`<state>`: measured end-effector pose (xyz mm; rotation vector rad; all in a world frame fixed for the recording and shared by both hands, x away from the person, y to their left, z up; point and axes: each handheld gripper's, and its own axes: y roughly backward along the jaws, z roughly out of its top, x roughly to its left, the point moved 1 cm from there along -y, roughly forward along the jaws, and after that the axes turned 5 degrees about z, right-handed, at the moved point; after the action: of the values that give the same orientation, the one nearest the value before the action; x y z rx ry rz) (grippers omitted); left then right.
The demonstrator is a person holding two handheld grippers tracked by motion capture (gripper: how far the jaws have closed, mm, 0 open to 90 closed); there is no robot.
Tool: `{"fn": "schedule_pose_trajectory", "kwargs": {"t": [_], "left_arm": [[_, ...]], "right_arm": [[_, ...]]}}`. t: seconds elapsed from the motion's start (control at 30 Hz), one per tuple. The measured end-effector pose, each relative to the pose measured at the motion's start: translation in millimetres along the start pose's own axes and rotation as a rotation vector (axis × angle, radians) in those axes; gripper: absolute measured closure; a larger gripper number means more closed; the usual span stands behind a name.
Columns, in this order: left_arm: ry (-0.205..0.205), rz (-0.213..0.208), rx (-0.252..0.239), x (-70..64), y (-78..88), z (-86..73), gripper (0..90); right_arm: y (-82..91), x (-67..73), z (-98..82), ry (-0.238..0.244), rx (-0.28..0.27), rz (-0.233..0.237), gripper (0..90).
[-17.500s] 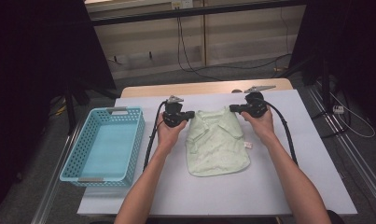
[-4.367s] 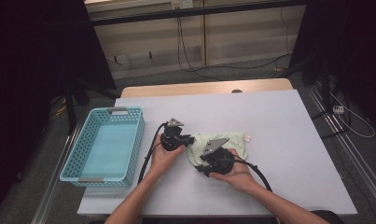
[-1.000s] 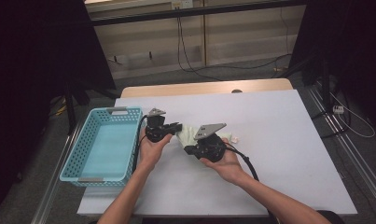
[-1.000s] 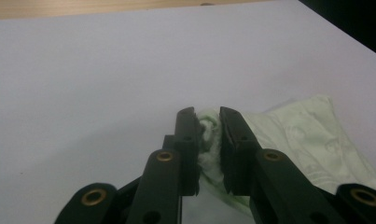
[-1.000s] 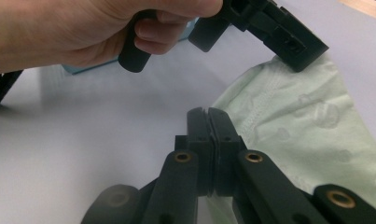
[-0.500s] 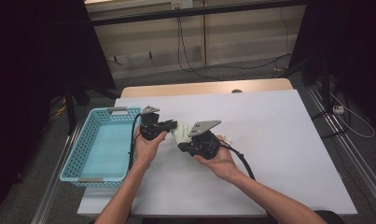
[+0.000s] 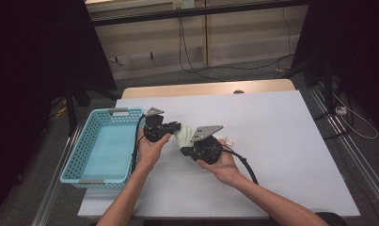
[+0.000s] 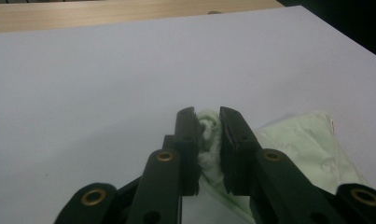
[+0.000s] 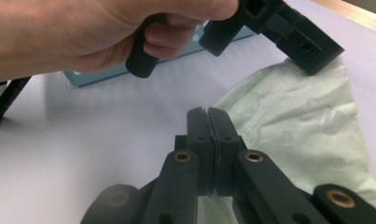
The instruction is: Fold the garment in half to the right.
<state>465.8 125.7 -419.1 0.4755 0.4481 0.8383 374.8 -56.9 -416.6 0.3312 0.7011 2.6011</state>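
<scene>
Left gripper (image 8: 208, 116) clamped on pale green garment (image 8: 311, 144); right gripper (image 9: 207, 114) pinched together on its edge.

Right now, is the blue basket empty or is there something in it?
Empty. The high view shows the blue basket's bare floor, and the green cloth lies outside it on the table, clamped by the left gripper.
</scene>
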Motion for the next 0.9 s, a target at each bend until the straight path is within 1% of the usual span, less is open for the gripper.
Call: {"fn": "schedule_pose_trajectory", "kwargs": {"t": [0.07, 0.1, 0.17, 0.33, 0.4, 0.63, 0.8, 0.9], "left_arm": [[-0.016, 0.005, 0.003, -3.5, -1.4, 1.0, 78.5], [-0.017, 0.007, 0.005, -4.4, -1.7, 1.6, 78.5], [-0.010, 0.003, 0.002, -5.8, -3.2, 3.1, 78.5], [-0.017, 0.000, 0.002, -9.4, -7.9, 4.2, 78.5], [-0.010, -0.004, -0.002, -10.5, -9.2, 4.2, 78.5], [-0.007, -0.012, -0.003, -15.3, -13.1, 5.4, 78.5], [-0.019, -0.024, 0.004, -20.0, -15.4, 6.6, 78.5], [-0.020, -0.032, -0.001, -22.6, -16.8, 7.5, 78.5]], "right_arm": [[-0.3, 0.6, -0.8, 0.000, 0.002, 0.000, 89.7], [-0.7, 0.6, -1.0, -0.003, 0.002, 0.001, 89.7], [-0.6, 0.3, -0.9, -0.006, -0.001, -0.001, 89.7], [1.7, -1.5, -2.7, -0.017, -0.011, -0.008, 89.6], [3.8, -2.3, -3.8, -0.024, -0.015, -0.014, 89.7], [10.0, -3.9, -7.0, -0.036, -0.025, -0.023, 89.6], [13.7, -3.7, -9.2, -0.043, -0.023, -0.027, 89.6], [16.2, -3.4, -11.1, -0.048, -0.028, -0.034, 89.6]]}}
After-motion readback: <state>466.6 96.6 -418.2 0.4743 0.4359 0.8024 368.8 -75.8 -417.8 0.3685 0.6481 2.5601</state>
